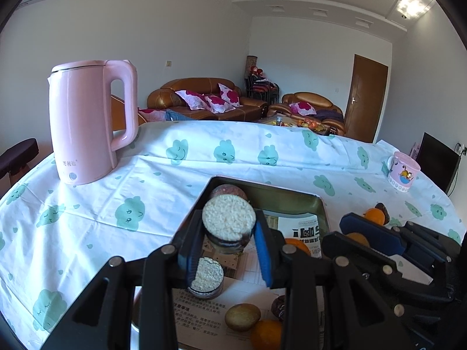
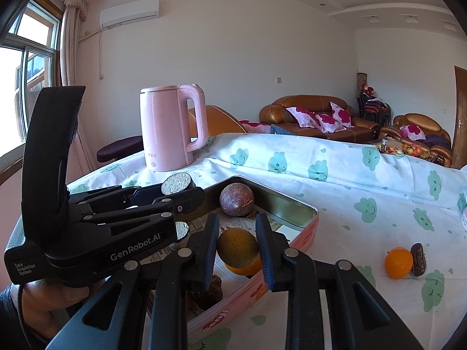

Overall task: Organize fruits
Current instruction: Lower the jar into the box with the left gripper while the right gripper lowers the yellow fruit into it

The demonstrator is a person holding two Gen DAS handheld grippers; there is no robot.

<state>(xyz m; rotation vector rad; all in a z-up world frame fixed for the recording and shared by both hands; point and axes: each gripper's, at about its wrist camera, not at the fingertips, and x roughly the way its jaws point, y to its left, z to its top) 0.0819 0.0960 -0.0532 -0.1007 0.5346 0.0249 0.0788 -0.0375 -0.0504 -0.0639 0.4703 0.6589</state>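
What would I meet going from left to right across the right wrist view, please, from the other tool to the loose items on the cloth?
Left tool holding a sesame-topped cake → pink kettle → purple passion fruit in the tin → orange → dark brown piece.

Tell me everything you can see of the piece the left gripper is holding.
The round cake is a short cylinder: pale, grainy, sesame-like flat face, dark brown layered side. The left gripper is shut on it, blue pads pressing opposite sides, face tilted towards the camera. It hangs over the paper-lined tin box, above a similar piece lying inside.
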